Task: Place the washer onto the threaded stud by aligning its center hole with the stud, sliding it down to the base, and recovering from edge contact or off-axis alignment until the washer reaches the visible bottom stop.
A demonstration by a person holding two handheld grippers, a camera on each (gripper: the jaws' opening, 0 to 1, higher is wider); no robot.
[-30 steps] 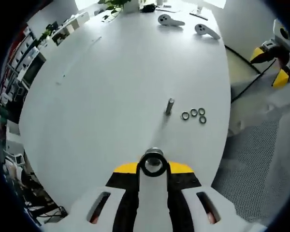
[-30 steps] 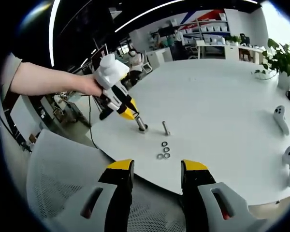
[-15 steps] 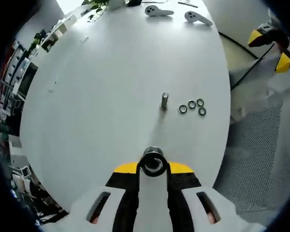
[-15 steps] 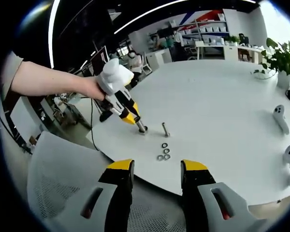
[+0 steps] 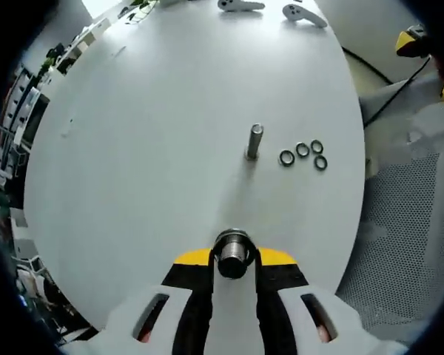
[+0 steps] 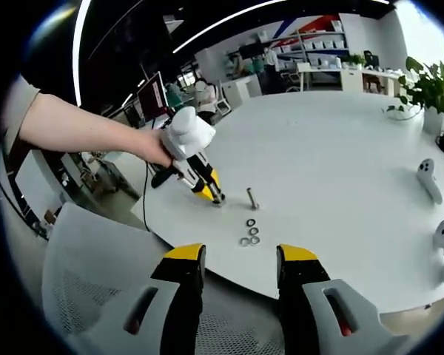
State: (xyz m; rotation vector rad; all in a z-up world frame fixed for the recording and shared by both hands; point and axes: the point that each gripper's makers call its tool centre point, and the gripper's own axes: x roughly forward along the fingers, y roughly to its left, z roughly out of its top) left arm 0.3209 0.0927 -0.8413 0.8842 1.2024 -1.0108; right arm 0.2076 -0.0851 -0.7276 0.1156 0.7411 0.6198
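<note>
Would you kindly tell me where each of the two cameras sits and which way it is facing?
Left gripper view: rides the left tongs, shut on a metal ring, looking steeply down at the white table, the upright stud and three loose washers.
Right gripper view: rides the open right tongs off the table's edge, looking across it; the person's forearm and the left tongs show.
Shared: table, stud, washers, left tongs.

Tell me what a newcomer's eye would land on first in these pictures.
First the upright threaded stud alone near the middle of the big white table, with three loose washers clustered just beside it. Then the left gripper, held low near the stud, its jaws shut on a washer.
</note>
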